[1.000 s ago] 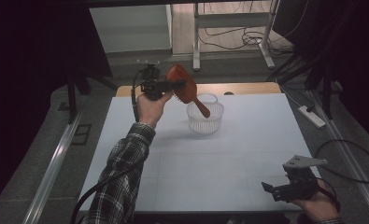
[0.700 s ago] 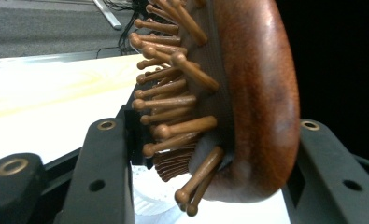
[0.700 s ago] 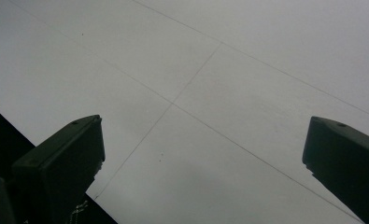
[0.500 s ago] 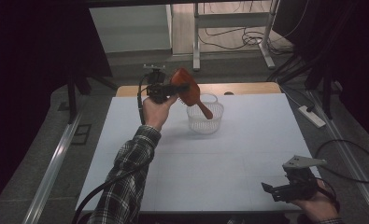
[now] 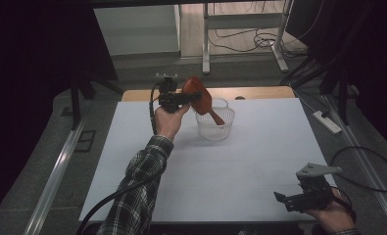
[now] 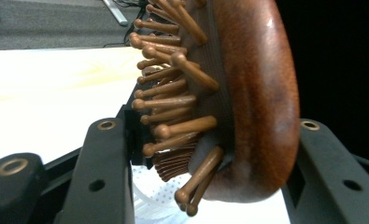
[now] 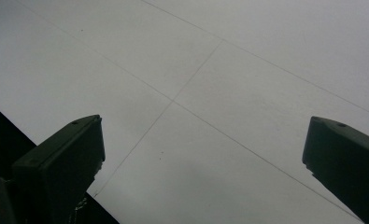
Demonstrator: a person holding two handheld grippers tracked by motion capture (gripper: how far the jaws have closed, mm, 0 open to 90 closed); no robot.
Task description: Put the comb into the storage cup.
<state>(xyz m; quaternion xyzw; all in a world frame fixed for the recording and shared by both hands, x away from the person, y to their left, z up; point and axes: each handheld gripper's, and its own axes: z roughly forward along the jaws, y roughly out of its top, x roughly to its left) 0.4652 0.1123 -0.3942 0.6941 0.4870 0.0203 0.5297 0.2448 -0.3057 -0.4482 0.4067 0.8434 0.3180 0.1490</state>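
1. Two grippers are in play, and the left gripper (image 5: 193, 96) is the busy one, held up over the far side of the white table (image 5: 132, 161).
2. Its jaws are clamped on the head of a reddish-brown wooden hairbrush (image 5: 201, 98): in the left gripper view one jaw presses into the bristle side, the other against the smooth rounded back (image 6: 261, 107).
3. The brush is in the air, tilted, with its handle (image 5: 215, 117) slanting down into the clear plastic basket (image 5: 215, 129) that stands on the table's far half.
4. Whether the handle tip touches the basket floor, I cannot tell from here.
5. The left hand (image 5: 169, 120) grips from below, its plaid sleeve (image 5: 142, 181) stretching up from the near edge.
6. Over at the near right corner, the right gripper (image 5: 283, 198) sits low in the right hand (image 5: 330, 215), well apart from brush and basket.
7. Its jaws stand wide apart with nothing between them; the right gripper view looks between them at bare white tabletop (image 7: 210, 93) crossed by thin lines.
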